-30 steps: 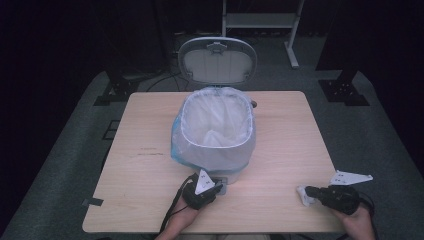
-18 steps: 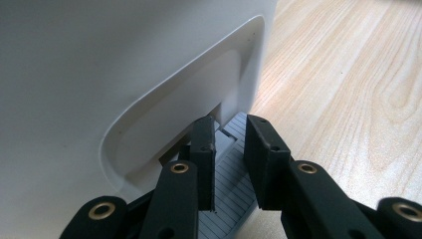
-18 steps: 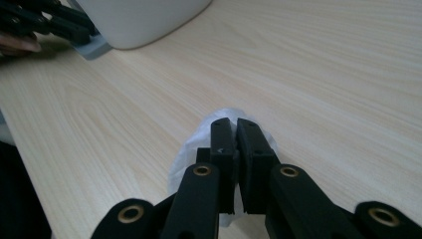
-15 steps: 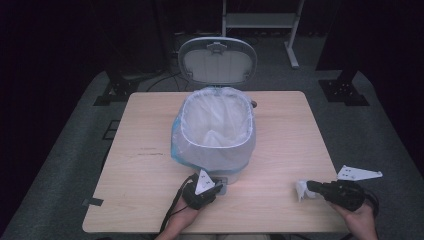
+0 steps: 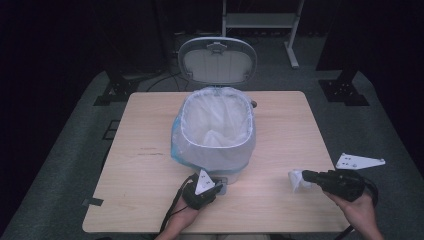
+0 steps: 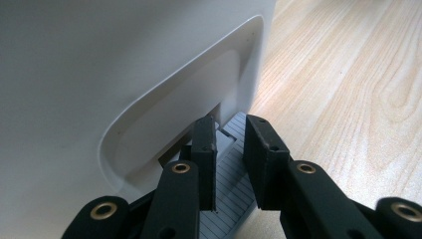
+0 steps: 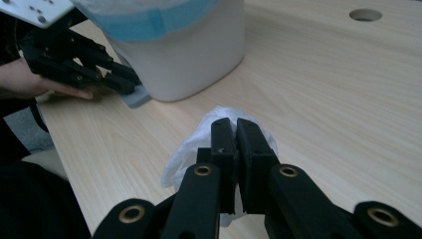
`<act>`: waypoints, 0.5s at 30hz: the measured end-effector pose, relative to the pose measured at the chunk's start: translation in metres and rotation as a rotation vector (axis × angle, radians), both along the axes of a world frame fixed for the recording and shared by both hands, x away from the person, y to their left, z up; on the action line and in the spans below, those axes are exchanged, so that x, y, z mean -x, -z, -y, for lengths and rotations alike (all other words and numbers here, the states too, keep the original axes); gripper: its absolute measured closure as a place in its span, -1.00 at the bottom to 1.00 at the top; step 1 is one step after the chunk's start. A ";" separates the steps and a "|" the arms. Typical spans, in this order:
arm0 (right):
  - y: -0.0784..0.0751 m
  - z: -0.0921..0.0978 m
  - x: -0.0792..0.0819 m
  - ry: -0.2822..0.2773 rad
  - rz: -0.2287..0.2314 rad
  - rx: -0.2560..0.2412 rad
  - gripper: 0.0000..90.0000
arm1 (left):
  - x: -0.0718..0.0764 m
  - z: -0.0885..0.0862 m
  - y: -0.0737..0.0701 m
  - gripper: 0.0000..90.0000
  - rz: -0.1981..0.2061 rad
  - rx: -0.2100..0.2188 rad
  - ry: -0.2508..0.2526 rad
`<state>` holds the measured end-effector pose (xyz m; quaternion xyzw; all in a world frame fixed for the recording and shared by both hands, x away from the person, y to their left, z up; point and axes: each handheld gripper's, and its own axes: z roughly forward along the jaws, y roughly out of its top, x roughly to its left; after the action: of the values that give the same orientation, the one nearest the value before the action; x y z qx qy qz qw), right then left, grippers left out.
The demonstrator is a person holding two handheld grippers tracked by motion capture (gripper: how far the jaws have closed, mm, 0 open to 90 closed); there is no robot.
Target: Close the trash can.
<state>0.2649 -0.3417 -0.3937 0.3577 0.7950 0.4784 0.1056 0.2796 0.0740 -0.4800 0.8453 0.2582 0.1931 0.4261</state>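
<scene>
A white pedal bin (image 5: 215, 145) lined with a white bag stands mid-table, its lid (image 5: 217, 60) raised behind it. My left gripper (image 5: 218, 187) rests at the bin's front base, and its jaws stand a little apart over the grey ribbed pedal (image 6: 226, 199), with nothing between them. In the left gripper view that gripper (image 6: 229, 124) points at the bin wall (image 6: 99, 74). My right gripper (image 5: 305, 176) is low over the table's right front, shut on a crumpled white tissue (image 5: 296, 180). The right gripper view shows the tissue (image 7: 189, 149) bulging around my right gripper (image 7: 235, 124), with the bin (image 7: 199, 55) farther off.
The wooden table (image 5: 150, 165) has bare surface left and right of the bin. A round cable hole (image 7: 366, 14) sits behind the bin. Dark floor, stand feet and a white rack frame (image 5: 260, 20) lie beyond the far edge.
My right gripper has lifted slightly and shifted forward with the tissue in it. The left gripper and the open lid have stayed put.
</scene>
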 end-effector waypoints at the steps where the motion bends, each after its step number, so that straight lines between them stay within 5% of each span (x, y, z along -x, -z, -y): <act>1: -0.004 -0.002 -0.001 -0.004 0.002 -0.001 0.91 | 0.000 0.000 0.000 0.67 -0.001 0.000 0.000; 15: -0.053 -0.018 -0.013 -0.037 0.023 -0.043 0.92 | -0.001 -0.001 -0.001 0.67 -0.006 -0.010 0.006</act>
<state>0.2777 -0.3239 -0.3402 0.3396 0.7898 0.5012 0.0982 0.2802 0.0751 -0.4794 0.8487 0.2559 0.1909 0.4216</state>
